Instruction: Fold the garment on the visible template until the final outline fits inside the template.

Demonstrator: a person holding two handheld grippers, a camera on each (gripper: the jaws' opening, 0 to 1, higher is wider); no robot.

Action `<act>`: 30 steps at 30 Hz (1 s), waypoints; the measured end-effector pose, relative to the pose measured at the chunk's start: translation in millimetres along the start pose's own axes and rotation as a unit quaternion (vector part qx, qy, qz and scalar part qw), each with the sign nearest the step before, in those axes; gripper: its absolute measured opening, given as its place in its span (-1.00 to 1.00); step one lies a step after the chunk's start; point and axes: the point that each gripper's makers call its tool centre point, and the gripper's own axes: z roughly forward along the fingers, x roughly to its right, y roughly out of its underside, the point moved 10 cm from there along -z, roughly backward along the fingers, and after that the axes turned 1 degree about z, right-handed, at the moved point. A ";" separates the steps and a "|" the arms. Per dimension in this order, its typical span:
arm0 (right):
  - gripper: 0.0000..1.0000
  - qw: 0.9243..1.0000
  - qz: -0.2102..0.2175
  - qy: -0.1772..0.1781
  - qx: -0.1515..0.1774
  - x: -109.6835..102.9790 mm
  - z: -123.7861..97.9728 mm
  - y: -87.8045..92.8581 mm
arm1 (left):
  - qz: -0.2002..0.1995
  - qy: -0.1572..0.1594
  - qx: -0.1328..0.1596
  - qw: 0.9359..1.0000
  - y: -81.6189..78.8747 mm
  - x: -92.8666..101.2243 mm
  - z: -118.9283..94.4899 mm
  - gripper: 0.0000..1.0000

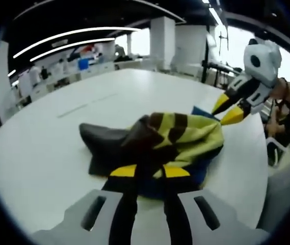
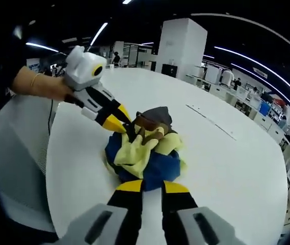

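- Yellow, dark brown and blue fabric makes up the crumpled garment point(image 1: 170, 140), which lies bunched in a heap on the white table point(image 1: 58, 148), near the table's rounded near edge in both views.
- In the left gripper view a dark brown part of the garment spreads flat to the left, a yellow part with brown stripes sits on top, and blue cloth shows at the near and far right.
- In the right gripper view the blue cloth lies nearest, pale yellow folds sit above it, and the brown part lies at the far side.
- The left gripper point(image 2: 129, 131), black-jawed with yellow tips, reaches in from the left of the right gripper view, its tips drawn together on a fold of the garment at the far left of the heap.
- In its own view the left gripper's jaws rise from the bottom, their yellow ends touching the near edge of the cloth.
- The right gripper point(image 1: 227, 109) hangs at the right of the left gripper view, just beside the far right of the heap, its yellow tips slightly apart and touching no cloth.
- A person's hand point(image 2: 45, 87) with a bracelet holds the left gripper's white body.
- Far behind stand white pillars point(image 2: 183, 46), desks and ceiling strip lights.
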 end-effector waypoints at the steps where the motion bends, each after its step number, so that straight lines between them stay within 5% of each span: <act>1: -0.82 1.000 -0.003 0.001 -0.003 -0.1 0.4 0.6 | -0.002 0.000 0.000 1.000 0.6 0.1 1.3 -0.72; 10: -1.00 1.000 -0.009 0.014 0.001 -2.8 2.7 2.1 | -0.016 -0.001 -0.011 1.000 4.7 -1.3 2.0 -0.79; 30: -1.00 0.998 0.001 0.048 0.030 4.8 -1.6 -5.7 | -0.026 -0.013 -0.025 0.999 5.9 -1.3 -3.9 -1.00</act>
